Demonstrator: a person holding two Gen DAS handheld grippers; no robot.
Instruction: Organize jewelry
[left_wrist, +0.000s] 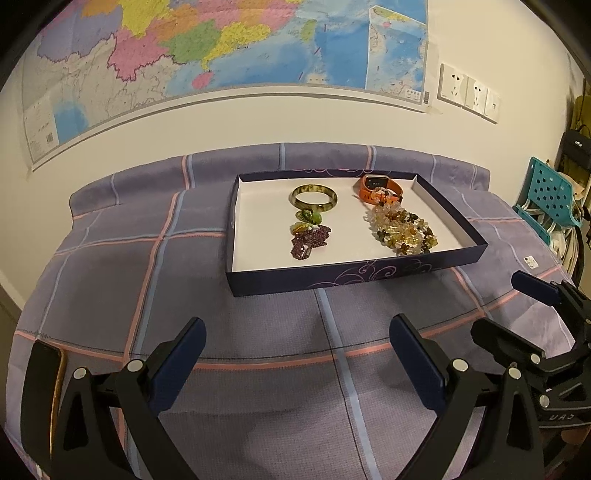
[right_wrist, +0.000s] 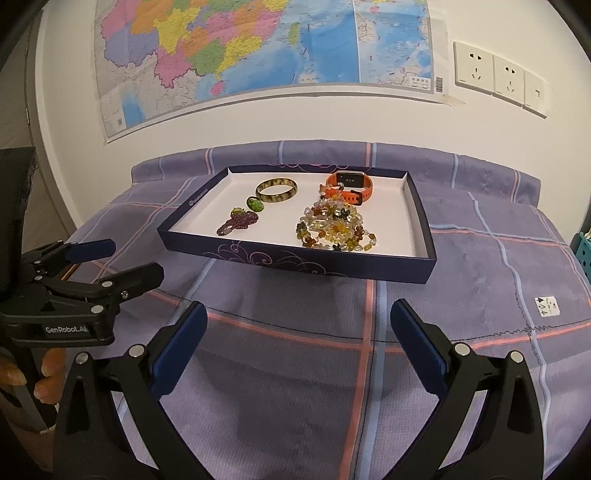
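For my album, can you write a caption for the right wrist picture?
Open right gripper faces a purple tray holding a green bangle, orange watch and beaded bracelets.

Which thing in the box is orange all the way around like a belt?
The orange watch, in the box's far corner behind the yellow bead pile. The bangle is a hard olive ring; the other pieces are loose beads.

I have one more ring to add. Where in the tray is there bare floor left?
The dark blue tray has bare white floor along its left wall, beside the purple bead string, and along its right wall. Its middle lane is narrow. It is crowded where the amber bead pile meets the orange watch.
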